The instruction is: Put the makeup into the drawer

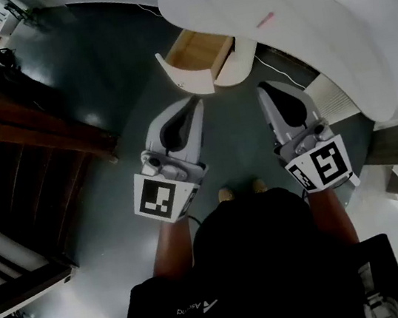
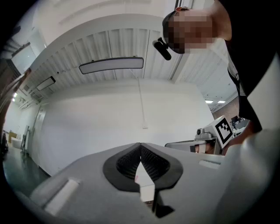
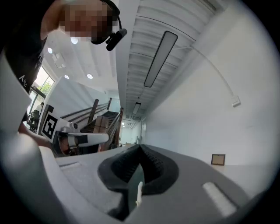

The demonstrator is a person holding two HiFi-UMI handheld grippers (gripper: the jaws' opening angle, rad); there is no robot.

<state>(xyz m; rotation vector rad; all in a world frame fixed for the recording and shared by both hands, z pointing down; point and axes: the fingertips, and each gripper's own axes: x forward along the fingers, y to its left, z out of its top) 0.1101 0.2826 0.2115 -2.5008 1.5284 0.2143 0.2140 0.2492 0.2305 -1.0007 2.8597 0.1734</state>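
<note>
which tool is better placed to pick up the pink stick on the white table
Probably right. The right tool points nearly at the slim pink stick on the curved white table; the left tool lines up with the open wooden drawer instead. Both are shut.

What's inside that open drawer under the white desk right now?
Only bare wood shows inside the drawer; no makeup visible there. Its rear runs under the white desktop, so that part is hidden. A pink item lies on the desktop.
</note>
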